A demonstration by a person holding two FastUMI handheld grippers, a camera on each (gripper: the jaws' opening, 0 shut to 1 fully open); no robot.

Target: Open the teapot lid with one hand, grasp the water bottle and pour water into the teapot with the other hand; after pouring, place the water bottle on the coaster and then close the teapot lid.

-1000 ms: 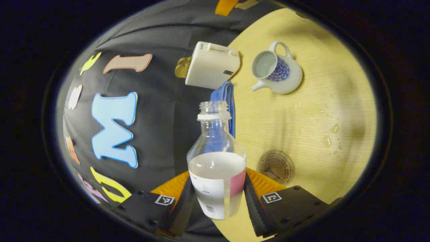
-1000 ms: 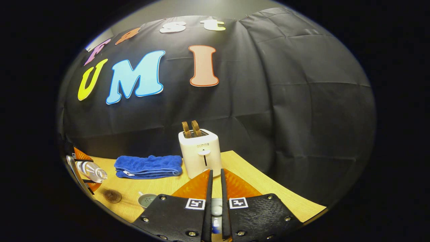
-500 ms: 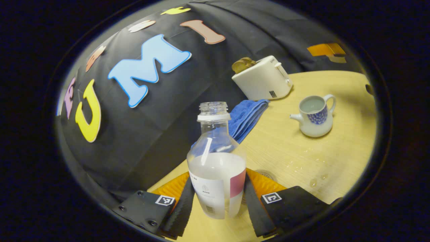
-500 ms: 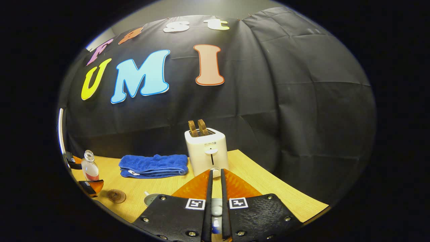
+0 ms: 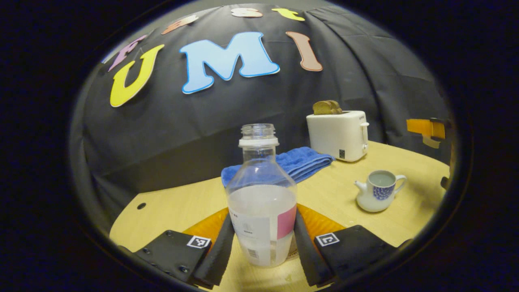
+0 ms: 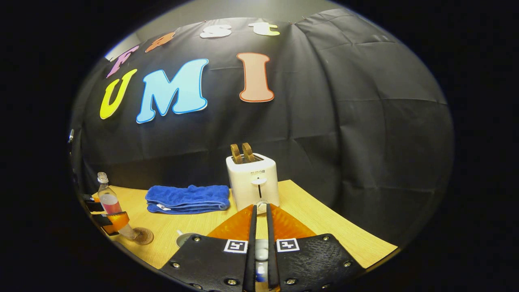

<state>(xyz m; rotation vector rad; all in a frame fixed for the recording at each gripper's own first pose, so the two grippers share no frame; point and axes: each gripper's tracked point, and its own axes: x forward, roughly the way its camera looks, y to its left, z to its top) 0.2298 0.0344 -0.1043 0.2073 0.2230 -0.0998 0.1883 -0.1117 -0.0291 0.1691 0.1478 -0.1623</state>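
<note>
A clear plastic water bottle [image 5: 261, 194] with no cap, about half full, stands upright with the left gripper [image 5: 262, 239] holding it, both fingers pressing its labelled sides. In the right gripper view its base rests on a round brown coaster [image 6: 142, 235] on the pale wooden tabletop [image 5: 336, 194]. Taking the bottle as landmark: a folded blue towel [image 5: 296, 164] lies just behind it, a white toaster [image 5: 338, 136] with two slices of toast stands beyond the towel, and a small white teapot [image 5: 379, 190] with a blue pattern sits well apart on the toaster's side, lid off, water inside. The right gripper [image 6: 259, 253] has its fingers nearly together on a small pale teapot lid [image 6: 260, 249], held above the tabletop.
</note>
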